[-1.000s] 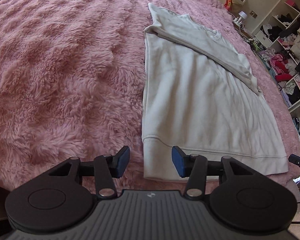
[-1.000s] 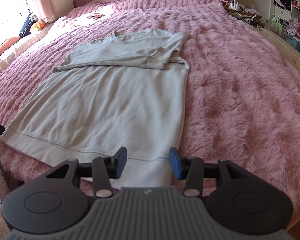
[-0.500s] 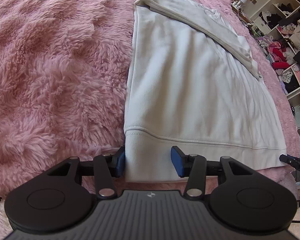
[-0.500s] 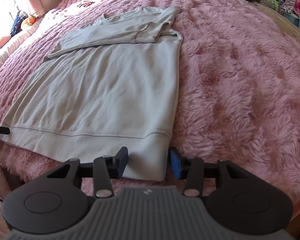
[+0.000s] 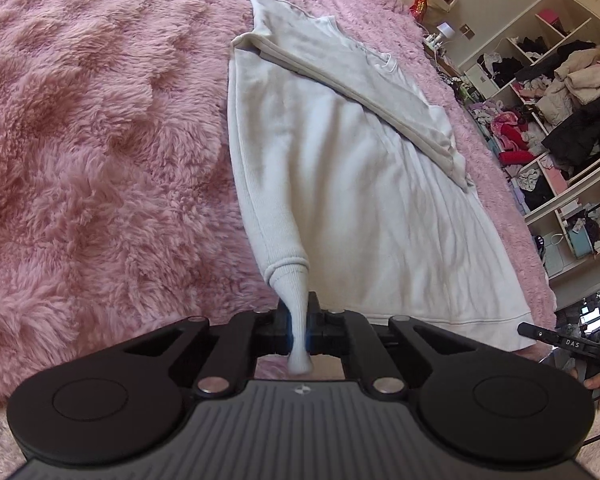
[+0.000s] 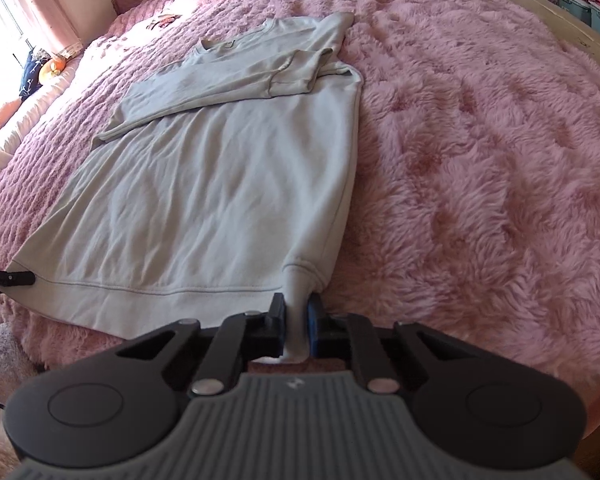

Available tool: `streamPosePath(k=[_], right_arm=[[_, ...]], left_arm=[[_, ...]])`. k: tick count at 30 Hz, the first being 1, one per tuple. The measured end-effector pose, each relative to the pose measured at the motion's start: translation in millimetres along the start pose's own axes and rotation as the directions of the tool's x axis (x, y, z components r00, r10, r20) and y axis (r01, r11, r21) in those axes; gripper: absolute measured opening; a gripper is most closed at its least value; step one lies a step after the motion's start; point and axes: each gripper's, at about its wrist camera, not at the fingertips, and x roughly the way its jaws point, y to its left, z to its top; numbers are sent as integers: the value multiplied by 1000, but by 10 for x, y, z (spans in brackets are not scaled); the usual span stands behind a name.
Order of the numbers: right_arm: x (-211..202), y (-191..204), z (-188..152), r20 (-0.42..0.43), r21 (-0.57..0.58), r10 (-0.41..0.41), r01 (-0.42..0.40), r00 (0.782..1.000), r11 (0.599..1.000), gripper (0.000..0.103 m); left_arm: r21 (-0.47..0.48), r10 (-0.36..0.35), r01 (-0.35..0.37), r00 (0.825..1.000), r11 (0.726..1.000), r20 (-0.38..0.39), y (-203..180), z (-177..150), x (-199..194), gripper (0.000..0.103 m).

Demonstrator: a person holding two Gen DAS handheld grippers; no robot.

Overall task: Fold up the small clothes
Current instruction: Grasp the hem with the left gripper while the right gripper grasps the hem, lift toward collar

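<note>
Gripping the two near hem corners of the pale cream long-sleeved cotton sweatshirt (image 5: 360, 184), the left claw (image 5: 299, 326) and right claw (image 6: 297, 326) are both clamped on bunched ribbing. Ahead of them it lies flat on the fluffy pink bed cover (image 6: 480, 152); a thin pinch could slip, or uneven lifting skew the fold.
</note>
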Motion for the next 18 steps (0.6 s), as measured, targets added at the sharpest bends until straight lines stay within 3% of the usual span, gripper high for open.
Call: streamPosePath(k=[4,8,13,18], right_arm=[[-116,-22,170,35,85,135,-138,990,987,3],[-155,-47,436,107,163,206,-221,973,962,2],[-139,-87,890,222,201,225,-271,949,941,2],[19,-157,1489,296,194,200,-263,934,945,2]], left_arm=[[-8,-93,94,994,996,64,-71,148,-123,5],[-69,-173,182,977,981,126,-40,390,-142,5],[-28,-195,204,962,978,192,-53,852,-124,5],[10,-200,204,953,979,228,-53,1509,-1,5]])
